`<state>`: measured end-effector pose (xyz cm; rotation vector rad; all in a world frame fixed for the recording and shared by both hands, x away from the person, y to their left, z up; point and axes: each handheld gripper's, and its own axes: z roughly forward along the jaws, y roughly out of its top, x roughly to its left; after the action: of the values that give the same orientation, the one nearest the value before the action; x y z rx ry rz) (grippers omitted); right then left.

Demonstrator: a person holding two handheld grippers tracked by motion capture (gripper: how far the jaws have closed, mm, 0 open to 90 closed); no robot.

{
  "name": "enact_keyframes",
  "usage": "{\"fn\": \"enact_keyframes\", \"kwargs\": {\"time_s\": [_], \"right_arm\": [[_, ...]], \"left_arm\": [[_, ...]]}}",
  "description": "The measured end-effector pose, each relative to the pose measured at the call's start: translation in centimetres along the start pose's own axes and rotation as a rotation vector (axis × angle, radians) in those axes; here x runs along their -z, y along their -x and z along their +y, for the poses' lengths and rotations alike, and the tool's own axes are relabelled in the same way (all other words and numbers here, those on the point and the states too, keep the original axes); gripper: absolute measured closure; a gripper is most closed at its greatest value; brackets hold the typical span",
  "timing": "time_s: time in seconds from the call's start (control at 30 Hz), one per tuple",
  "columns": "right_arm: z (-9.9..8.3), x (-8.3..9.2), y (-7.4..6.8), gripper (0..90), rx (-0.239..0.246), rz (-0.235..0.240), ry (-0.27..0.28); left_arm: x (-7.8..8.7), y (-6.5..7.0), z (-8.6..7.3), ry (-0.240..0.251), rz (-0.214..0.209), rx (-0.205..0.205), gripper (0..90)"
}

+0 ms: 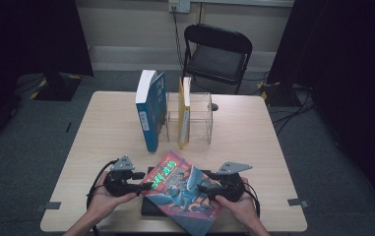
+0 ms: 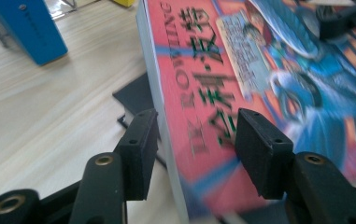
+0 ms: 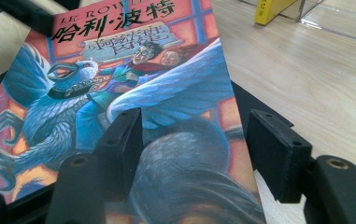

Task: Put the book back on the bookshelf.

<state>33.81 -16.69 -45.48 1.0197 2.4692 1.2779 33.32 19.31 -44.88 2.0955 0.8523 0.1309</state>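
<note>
At the bottom centre of the high view a red and blue paperback (image 1: pixel 182 191) lies tilted over a flat black object (image 1: pixel 151 206) on the table (image 1: pixel 106 132). The left claw (image 1: pixel 144 186) sits at the book's left edge, its jaws partly open on either side of the spine edge, not pressing it. The right claw (image 1: pixel 203 188) sits at the book's right edge; one jaw lies over the cover, the other beside the book, and I cannot tell whether they grip. Higher up, a blue book (image 1: pixel 150 110) and a yellow book (image 1: pixel 184 112) stand at a clear rack (image 1: pixel 200 115).
</note>
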Motion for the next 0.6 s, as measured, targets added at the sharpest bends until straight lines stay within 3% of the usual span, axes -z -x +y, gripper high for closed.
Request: {"fn": "enact_keyframes", "kwargs": {"time_s": [0.17,0.37,0.47,0.6], "right_arm": [[0.0,-0.1,0.2,37.5,-0.014,0.006,0.003],[0.0,-0.1,0.2,37.6,-0.017,0.006,0.003],[0.0,0.0,0.0,38.8,-0.01,-0.002,0.003],[0.0,0.1,0.0,39.9,-0.009,0.002,-0.006]], "left_arm": [[1.0,-0.1,-0.9,-0.011,-0.037,-0.005,44.0],[1.1,-0.1,-1.9,-0.04,-0.036,0.001,42.2],[1.0,-0.4,-1.9,-0.03,-0.053,0.04,42.9],[0.7,-0.5,-1.7,-0.011,-0.035,0.03,46.7]]}}
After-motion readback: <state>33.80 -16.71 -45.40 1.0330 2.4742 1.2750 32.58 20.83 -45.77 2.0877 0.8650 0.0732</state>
